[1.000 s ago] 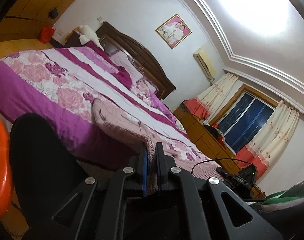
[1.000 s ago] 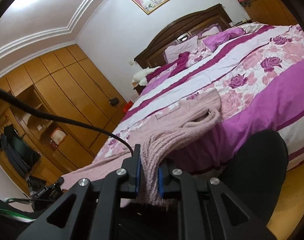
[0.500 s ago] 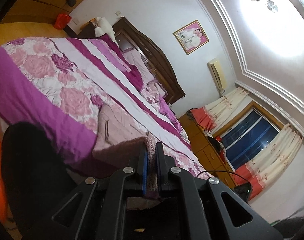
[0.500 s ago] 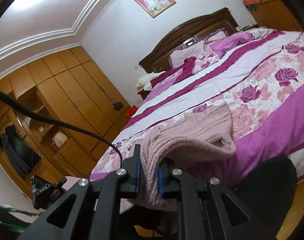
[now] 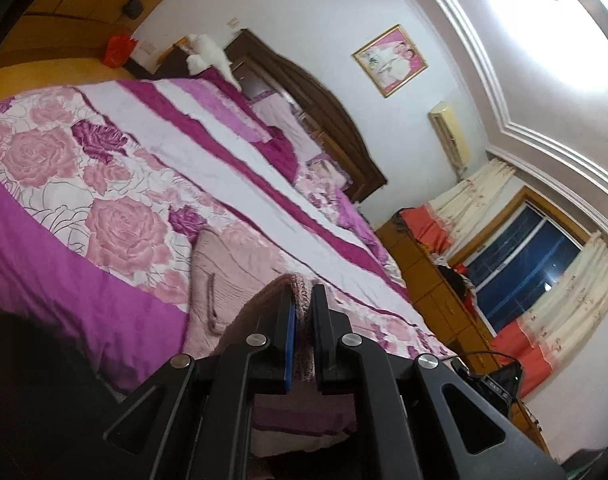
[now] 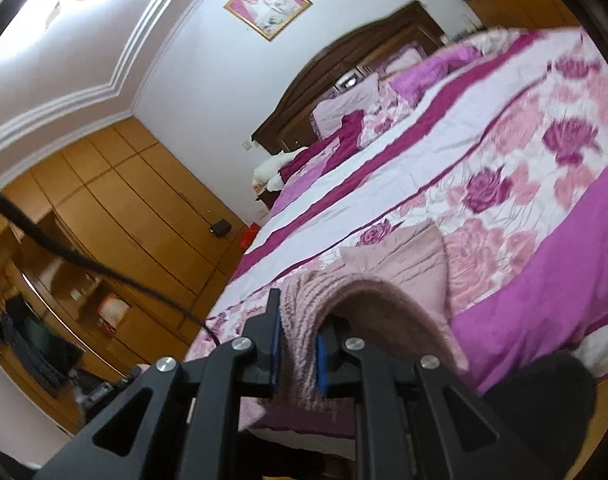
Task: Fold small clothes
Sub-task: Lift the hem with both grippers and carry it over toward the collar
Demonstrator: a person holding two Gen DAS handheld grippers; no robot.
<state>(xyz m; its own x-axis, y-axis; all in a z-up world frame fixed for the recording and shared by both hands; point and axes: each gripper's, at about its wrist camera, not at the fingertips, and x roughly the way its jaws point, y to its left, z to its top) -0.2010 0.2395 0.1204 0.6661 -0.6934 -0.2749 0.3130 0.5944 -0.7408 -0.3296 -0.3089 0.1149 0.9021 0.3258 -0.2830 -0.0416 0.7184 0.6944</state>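
Left wrist view shows the left gripper [image 5: 301, 312] clenched on the dusty-pink ribbed knit sweater [image 5: 231, 268], the right gripper [image 6: 297, 320] likewise, the rest trailing ahead onto the floral purple bedspread [image 5: 83, 184]; uneven pulling could skew the fold.

left claw [image 5: 301, 300] clamped on pink knit sweater [image 5: 231, 268] | sweater draped over floral bedspread [image 5: 115, 168] edge

You're in a home bedroom: large bed with purple floral quilt [image 5: 103, 184], dark carved wooden headboard [image 5: 304, 92], framed portrait [image 5: 390, 60], wooden built-in wardrobe [image 6: 115, 208], curtained window [image 5: 528, 260].
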